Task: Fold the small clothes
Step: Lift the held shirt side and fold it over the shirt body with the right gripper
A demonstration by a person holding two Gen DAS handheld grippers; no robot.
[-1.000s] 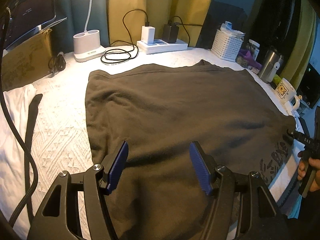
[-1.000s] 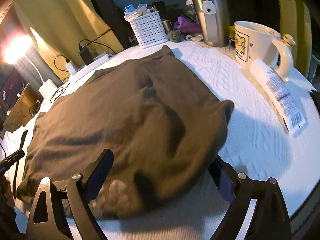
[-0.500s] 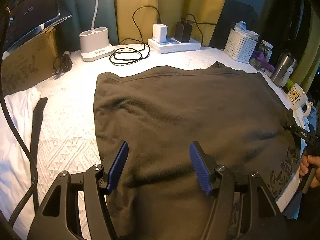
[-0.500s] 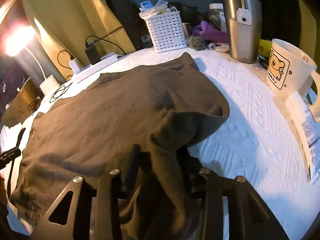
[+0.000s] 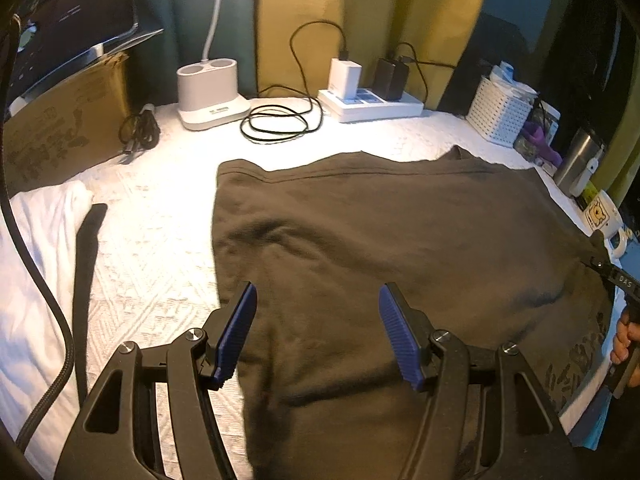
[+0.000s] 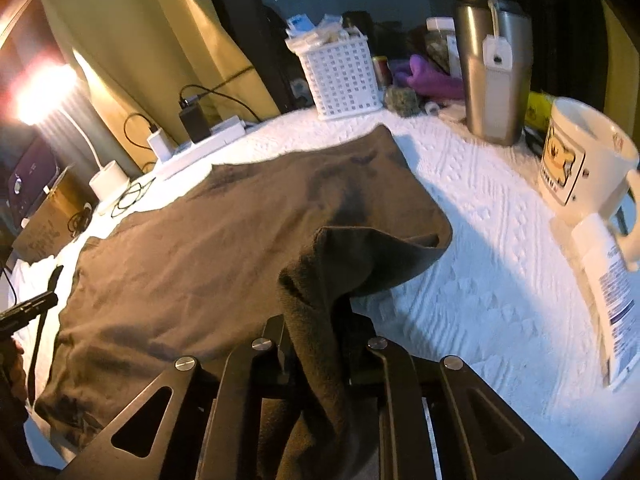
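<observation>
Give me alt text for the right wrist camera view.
The right gripper is closing on a bunched corner of the dark brown garment spread over a white textured cover. A mug, steel tumbler and white basket stand behind.

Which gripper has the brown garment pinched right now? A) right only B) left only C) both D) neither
A: the right gripper is closing, with a raised fold of the garment bunched between its fingers, while the left gripper hangs open above the flat cloth.
</observation>
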